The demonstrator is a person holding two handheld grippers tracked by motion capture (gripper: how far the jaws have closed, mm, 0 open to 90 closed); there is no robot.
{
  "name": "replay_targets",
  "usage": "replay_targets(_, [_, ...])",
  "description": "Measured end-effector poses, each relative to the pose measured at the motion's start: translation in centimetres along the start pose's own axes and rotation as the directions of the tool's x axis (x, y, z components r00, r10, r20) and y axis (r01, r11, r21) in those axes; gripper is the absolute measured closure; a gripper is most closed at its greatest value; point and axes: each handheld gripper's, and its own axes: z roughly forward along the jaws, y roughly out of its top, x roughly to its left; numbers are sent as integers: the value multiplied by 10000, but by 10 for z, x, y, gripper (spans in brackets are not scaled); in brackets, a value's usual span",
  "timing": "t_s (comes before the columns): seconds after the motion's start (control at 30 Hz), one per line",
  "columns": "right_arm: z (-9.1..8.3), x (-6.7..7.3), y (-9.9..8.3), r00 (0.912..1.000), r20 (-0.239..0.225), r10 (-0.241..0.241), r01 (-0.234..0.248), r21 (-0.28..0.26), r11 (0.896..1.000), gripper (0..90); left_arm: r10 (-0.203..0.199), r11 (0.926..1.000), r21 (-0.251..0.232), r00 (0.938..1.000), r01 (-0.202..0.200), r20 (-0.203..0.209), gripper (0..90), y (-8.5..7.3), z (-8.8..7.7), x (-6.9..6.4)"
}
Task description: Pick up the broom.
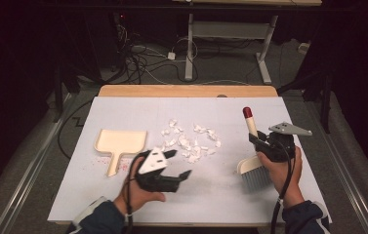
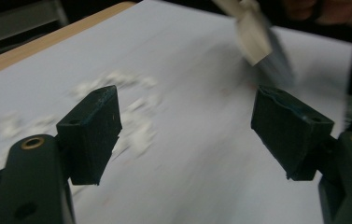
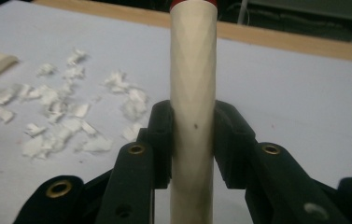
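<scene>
1. Brush [image 1: 254,163] at table's right, bristles down; handle pinched by right gripper [image 3: 193,135].
2. Probably light, stiff, smooth; best held mid-handle.
3. Paper scraps [image 1: 191,141] mid-table, dustpan [image 1: 118,146] left.
4. Left gripper [image 2: 185,135] spread wide, empty.

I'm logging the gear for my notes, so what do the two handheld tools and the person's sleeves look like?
Both are black. The left tool carries a white plate, the right tool a grey three-cornered one. Brass-coloured rivets show at the jaw joints. A black cable trails from each. Sleeves are dark blue with pale cuffs.
</scene>
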Motion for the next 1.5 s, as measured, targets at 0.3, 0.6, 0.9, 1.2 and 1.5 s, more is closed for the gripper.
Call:
replay_targets(0.3, [-27,34,9,9991,-239,-347,312,-1351,9903,708,107,9993,-362,9884,-53,1516,270,40,71,-45])
replay_targets(0.6, [-46,62,13,9956,-590,-726,580,-2187,9741,707,-754,9967,-182,9835,795,1646,397,35,95,-41])
replay_targets(0.9, [-57,79,15,9880,-1068,-1114,818,-2500,9648,704,-499,9984,-167,9757,547,2134,613,36,86,-33])
replay_targets(1.2, [-70,75,13,9298,-2693,-2508,1805,-2602,9485,611,457,9969,516,9687,-601,2438,657,29,56,-19])
replay_targets(1.5, [-65,69,2,7815,-4639,-4172,3845,-1684,9076,416,1437,9798,882,9385,-1795,3139,657,17,20,-14])
